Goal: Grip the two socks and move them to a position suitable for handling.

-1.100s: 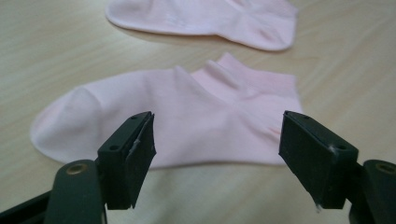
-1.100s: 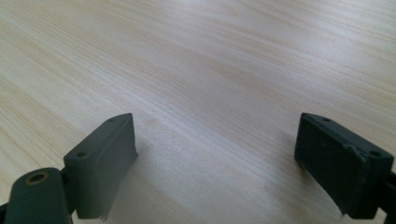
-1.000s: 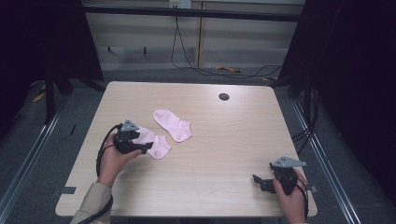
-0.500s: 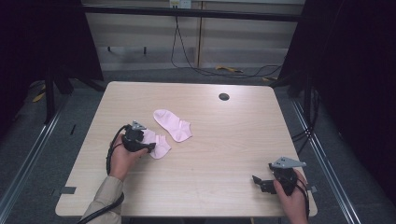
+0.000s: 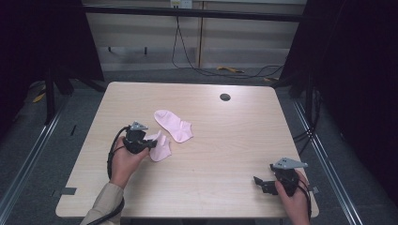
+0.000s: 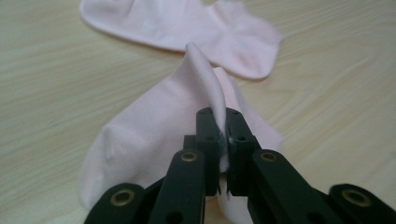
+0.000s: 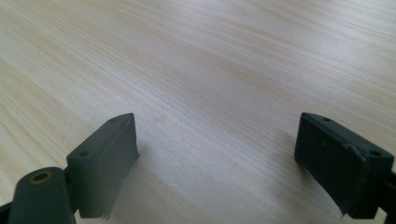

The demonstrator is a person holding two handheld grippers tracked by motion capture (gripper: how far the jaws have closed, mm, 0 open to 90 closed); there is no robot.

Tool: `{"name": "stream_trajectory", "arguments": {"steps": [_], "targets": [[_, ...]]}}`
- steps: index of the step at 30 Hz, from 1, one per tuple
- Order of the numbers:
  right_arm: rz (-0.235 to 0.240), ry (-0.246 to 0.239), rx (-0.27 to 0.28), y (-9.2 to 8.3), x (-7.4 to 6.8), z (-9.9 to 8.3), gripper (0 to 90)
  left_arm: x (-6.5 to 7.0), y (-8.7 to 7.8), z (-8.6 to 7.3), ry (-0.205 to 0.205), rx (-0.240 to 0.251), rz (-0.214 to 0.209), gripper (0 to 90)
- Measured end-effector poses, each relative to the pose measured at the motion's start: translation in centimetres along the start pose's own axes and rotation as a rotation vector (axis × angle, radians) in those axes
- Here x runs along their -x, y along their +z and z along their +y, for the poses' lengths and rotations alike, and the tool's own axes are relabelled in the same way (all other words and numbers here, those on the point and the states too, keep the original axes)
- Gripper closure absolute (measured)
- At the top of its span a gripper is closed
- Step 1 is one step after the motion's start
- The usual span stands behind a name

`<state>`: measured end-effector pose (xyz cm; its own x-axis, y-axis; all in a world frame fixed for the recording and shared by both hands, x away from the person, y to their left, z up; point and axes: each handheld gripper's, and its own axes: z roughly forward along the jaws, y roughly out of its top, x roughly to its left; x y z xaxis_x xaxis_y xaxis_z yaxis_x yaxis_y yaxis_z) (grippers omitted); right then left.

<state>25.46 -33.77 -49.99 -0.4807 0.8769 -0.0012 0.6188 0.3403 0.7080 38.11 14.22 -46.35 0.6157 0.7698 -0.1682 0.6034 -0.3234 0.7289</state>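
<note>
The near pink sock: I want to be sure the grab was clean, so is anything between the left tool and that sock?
Nothing visible is. The left tool has just closed, and its jaws pinch a raised fold of the near pink sock directly. The far pink sock lies flat beyond it on the table, outside the grip.

Pale pink sock [image 6: 154, 140], edge pinched upward, on table

Two pink socks [image 5: 174, 124] [image 5: 159, 147] and two grippers [image 5: 150, 143] [image 5: 257, 180] on one bench [image 5: 225, 140], one dark hole [image 5: 225, 97] near its far edge.
</note>
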Motion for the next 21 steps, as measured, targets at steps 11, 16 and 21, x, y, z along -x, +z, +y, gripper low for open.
{"name": "stream_trajectory", "arguments": {"steps": [11, 16, 21], "targets": [[0.000, 0.000, 0.000, 0.0, 0.0, 0.0, 12.7, 8.3, -1.8, 1.7, 0.102, 0.081, -0.139, 82.3], [0.000, 0.000, -0.001, 0.0, 0.0, 0.0, 12.7, 10.2, -0.1, 1.3, 0.150, 0.080, -0.125, 53.9], [0.000, 0.000, -0.001, 0.0, 0.0, 0.0, 12.7, 9.0, 1.3, 0.4, 0.158, 0.019, -0.058, 46.7]]}}
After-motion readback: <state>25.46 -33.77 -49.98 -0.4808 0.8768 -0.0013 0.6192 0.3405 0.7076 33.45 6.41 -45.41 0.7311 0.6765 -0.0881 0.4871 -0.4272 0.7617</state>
